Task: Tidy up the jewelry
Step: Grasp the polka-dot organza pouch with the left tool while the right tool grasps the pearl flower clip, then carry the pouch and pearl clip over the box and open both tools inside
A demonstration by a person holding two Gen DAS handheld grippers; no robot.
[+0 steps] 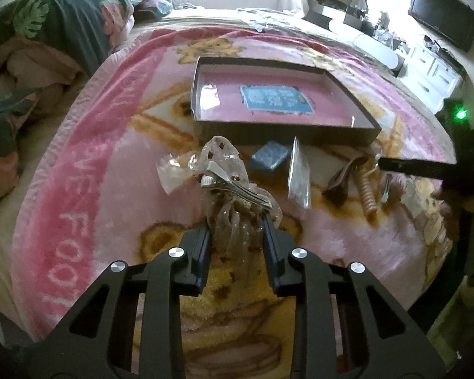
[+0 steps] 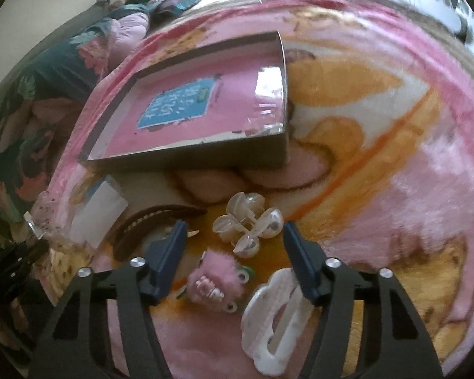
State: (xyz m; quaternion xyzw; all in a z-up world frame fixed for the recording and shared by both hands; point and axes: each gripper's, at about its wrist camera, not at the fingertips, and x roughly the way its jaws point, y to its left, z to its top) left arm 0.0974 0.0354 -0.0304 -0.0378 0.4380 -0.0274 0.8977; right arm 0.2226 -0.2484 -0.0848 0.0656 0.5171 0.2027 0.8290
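A: Looking along the left gripper point(image 1: 235, 221): what shows?
B: Its fingers pinch one sheer bow hair clip point(image 1: 227, 183), lifted, probably bound for the pink box point(image 1: 284, 132); one box.
A: Right view?
B: The right gripper point(image 2: 233, 233) is spread above one pearl claw clip point(image 2: 248, 224), probably lining up; fuzzy pink clip point(image 2: 215, 281) and white cloud clip point(image 2: 275, 312) beside it; three.
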